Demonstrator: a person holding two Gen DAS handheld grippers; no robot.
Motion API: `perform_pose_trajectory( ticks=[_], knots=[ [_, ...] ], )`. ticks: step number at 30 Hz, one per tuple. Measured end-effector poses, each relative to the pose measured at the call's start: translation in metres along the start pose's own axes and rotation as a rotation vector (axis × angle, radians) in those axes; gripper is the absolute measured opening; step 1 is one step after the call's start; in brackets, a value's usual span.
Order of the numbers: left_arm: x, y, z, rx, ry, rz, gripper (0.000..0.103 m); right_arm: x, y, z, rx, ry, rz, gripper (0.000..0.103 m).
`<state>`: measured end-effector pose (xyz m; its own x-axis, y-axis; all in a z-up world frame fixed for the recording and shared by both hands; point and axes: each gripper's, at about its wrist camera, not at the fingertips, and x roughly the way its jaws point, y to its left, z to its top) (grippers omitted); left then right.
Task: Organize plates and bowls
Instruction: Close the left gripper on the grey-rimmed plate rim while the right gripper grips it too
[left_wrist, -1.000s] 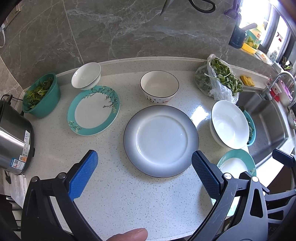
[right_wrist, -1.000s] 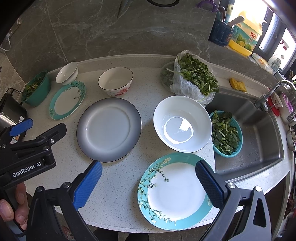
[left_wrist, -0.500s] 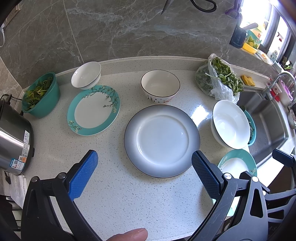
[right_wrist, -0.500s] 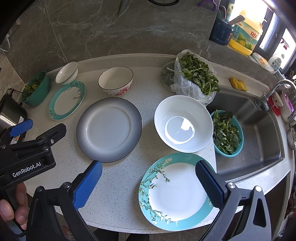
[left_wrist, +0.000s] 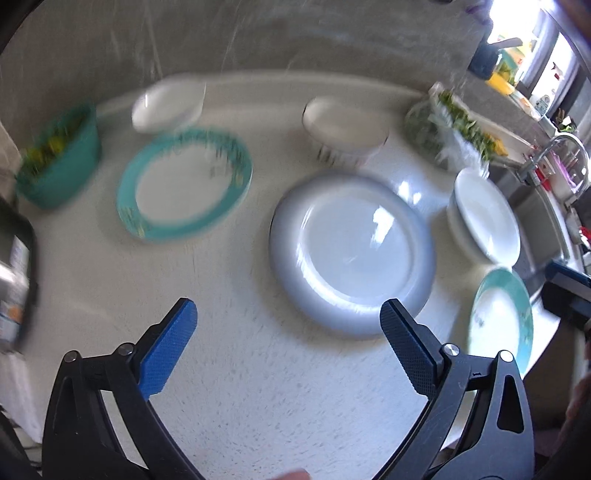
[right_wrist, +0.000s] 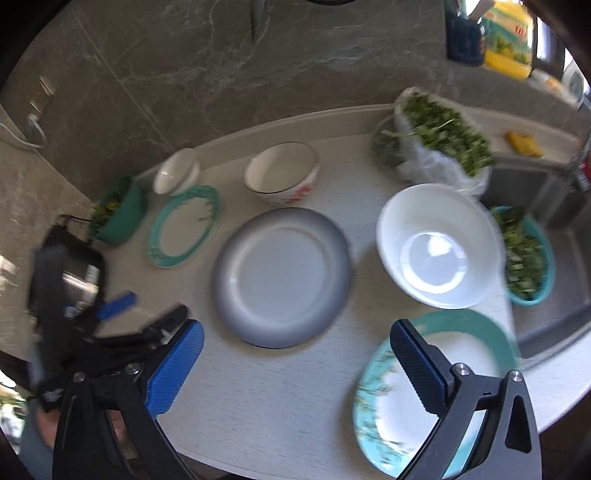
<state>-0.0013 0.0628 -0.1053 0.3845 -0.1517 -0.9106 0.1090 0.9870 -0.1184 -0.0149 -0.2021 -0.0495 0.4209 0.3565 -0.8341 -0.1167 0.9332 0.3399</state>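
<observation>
Speckled pale countertop (right_wrist: 288, 398). One round grey-rimmed plate (right_wrist: 282, 277) mid-counter; two teal-rimmed plates (right_wrist: 413, 402), near edge and back left; three glossy white bowls (right_wrist: 439, 245). Left gripper (left_wrist: 288, 354) closing, nothing between; right gripper (right_wrist: 295, 369) spread wide, holding nothing.
</observation>
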Motion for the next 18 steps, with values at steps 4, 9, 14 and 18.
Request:
perform_pose_trajectory(
  ticks=[4,9,14,18],
  knots=[
    [0.04,0.03,-0.016,-0.075,0.089,-0.132,0.078,0.033,-0.012,-0.009,0.101,0.033,0.203,0.093],
    [0.066,0.04,-0.008,-0.065,0.069,-0.224,0.047,0.067,-0.039,-0.009,0.226,0.07,0.285,0.082],
    [0.092,0.047,0.012,-0.135,0.111,-0.225,0.039,0.092,-0.074,0.008,0.31,0.103,0.309,0.068],
    [0.108,0.041,0.028,-0.139,0.122,-0.214,0.034,0.108,-0.087,0.017,0.342,0.138,0.309,0.064]
  ],
)
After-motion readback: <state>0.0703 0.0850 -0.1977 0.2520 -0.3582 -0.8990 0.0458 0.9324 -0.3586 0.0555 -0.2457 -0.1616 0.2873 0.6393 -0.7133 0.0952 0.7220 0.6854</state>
